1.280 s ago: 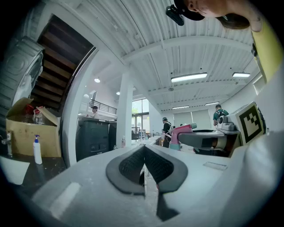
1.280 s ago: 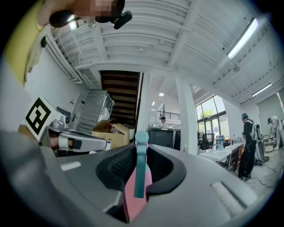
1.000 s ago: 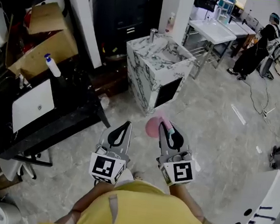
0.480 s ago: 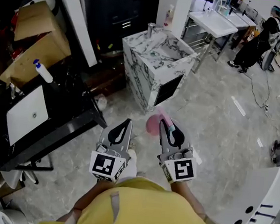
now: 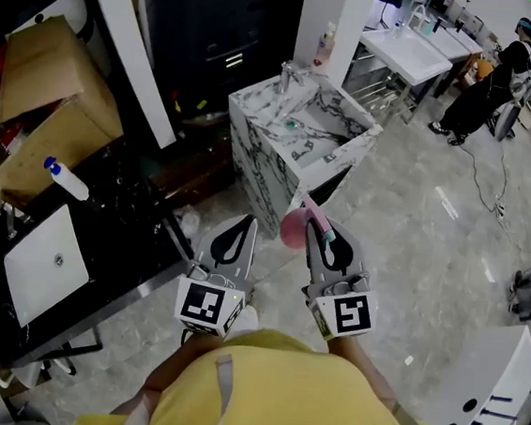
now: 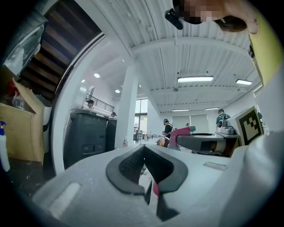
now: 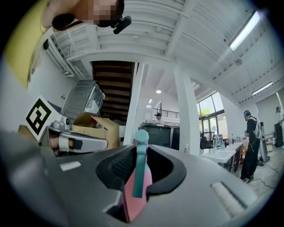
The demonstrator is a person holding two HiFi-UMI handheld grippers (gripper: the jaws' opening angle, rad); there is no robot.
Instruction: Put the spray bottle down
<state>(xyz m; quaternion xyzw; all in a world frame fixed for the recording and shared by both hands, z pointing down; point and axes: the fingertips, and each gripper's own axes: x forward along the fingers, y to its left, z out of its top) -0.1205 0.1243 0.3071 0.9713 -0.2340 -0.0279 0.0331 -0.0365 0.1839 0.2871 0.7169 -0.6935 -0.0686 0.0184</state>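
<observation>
The pink spray bottle [image 5: 292,229] with a teal trigger is clamped by its head in my right gripper [image 5: 323,234]. In the right gripper view the teal nozzle and pink neck [image 7: 136,184] stand upright between the pads of that gripper [image 7: 140,156]. My left gripper [image 5: 244,223] is level beside it, shut, with nothing in it. Its pads meet at the tip in the left gripper view [image 6: 144,150], where the bottle's pink head [image 6: 181,133] shows to the right. Both grippers hover over the floor just short of a marble sink cabinet [image 5: 262,173].
The cabinet carries a faucet [image 5: 285,70]. On the left stand a black table [image 5: 140,241] with a white basin [image 5: 48,264], a blue-capped bottle [image 5: 64,179] and cardboard boxes [image 5: 43,89]. A white pillar [image 5: 326,15], white tables [image 5: 410,52] and a person [image 5: 487,79] are behind.
Both grippers, with the bottle, have advanced across the floor toward the marble cabinet, which is now nearer and just ahead of the jaws. The grip looks the same.
</observation>
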